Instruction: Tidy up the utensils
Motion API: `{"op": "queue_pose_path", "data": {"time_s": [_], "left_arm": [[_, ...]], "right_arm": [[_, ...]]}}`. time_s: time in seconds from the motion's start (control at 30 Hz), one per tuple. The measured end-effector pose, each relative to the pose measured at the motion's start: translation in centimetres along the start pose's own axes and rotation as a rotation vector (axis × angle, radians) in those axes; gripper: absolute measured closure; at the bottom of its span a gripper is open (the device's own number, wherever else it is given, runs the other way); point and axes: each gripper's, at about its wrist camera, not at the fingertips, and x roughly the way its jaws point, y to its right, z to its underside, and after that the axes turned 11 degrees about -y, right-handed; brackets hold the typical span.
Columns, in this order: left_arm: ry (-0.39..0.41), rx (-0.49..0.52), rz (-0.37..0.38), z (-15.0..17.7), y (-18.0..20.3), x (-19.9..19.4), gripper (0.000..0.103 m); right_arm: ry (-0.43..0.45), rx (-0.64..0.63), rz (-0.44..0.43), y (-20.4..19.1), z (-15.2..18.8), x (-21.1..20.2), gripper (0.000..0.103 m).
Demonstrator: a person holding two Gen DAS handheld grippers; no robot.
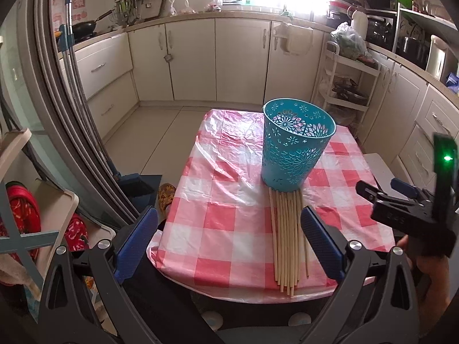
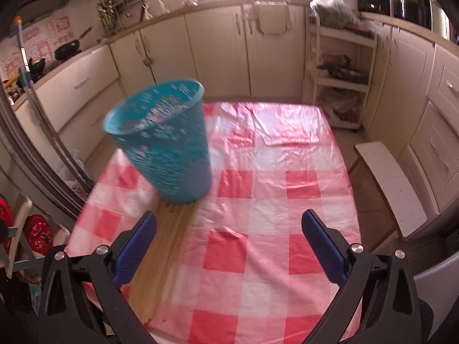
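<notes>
Across the middle of the left wrist view lies a table under a red-and-white checked plastic tablecloth (image 1: pixel 218 223), glossy and wrinkled toward its far end; right of centre on it stands a teal plastic basket (image 1: pixel 295 146) with a cut-out flower pattern, upright and with nothing showing inside; a bundle of pale wooden chopsticks (image 1: pixel 287 240) lies flat on the cloth, its far ends touching the basket's base, its near ends reaching almost to the table's near edge; the left gripper (image 1: pixel 229 243) hangs above that near edge with its blue-padded jaws spread wide and nothing between them, the right pad just beside the chopsticks; at the right edge of this frame a hand (image 1: pixel 427 261) holds the right gripper (image 1: pixel 401 200), seen from the side, where I cannot tell how its jaws stand; the right wrist view, blurred, shows the right gripper's jaws released as well, wide apart over the cloth and holding nothing; there the basket (image 2: pixel 166 146) sits upper left of centre, the chopsticks (image 2: pixel 163 258) run from its base toward the lower left, passing beside the left pad; a white stool (image 2: pixel 390 189) stands off the table at the frame's right; cream kitchen cabinets (image 1: pixel 195 57) fill the background.
</notes>
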Motion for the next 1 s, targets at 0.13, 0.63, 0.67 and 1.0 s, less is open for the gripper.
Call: {"op": "queue_pose_path", "data": {"time_s": [0.13, 0.63, 0.67, 1.0], "left_arm": [[0.074, -0.006, -0.021, 1.0, -0.4, -3.3, 0.007], [0.225, -0.077, -0.047, 5.2, -3.4, -11.9, 0.007], [0.232, -0.082, -0.047, 5.2, -3.5, -12.2, 0.007], [0.278, -0.099, -0.042, 5.9, -4.3, -14.4, 0.007]], "right_arm": [[0.132, -0.017, -0.076, -2.9, 1.4, -7.2, 0.006], [0.325, -0.045, -0.144, -8.7, 8.2, -17.7, 0.006], [0.332, -0.054, -0.142, -8.8, 8.1, -18.0, 0.006], [0.366, -0.08, -0.146, -9.8, 9.3, -19.4, 0.006]]}}
